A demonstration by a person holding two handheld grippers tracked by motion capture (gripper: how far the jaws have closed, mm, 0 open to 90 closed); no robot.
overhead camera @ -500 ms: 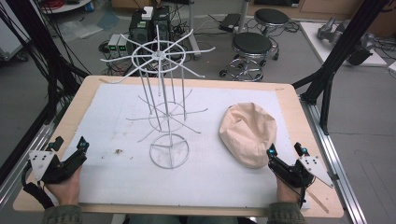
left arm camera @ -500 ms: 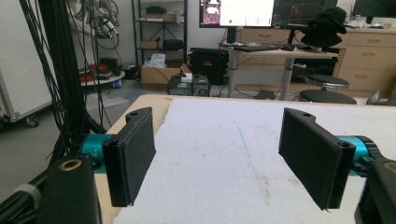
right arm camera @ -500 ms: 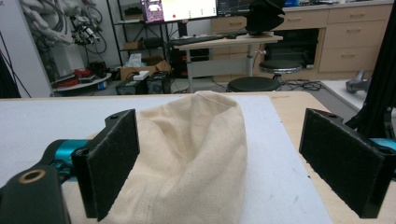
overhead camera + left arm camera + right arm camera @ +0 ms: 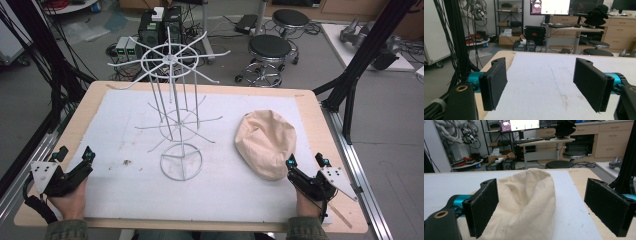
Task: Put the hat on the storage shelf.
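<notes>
Two tongs rest at the near edge of the table (image 4: 75, 107), one in each hand, both with jaws wide and holding nothing. The right tongs (image 4: 305, 162) sit just behind the cap (image 4: 265, 142), whose near edge lies between their jaws in the right gripper view, apparently lined up for a grab. The left tongs (image 4: 75, 155) point across bare white mat (image 4: 554, 82), well apart from the cap. Ahead and between both stands the wire rack (image 4: 175, 110), its arms free, probably where the cap belongs.
</notes>
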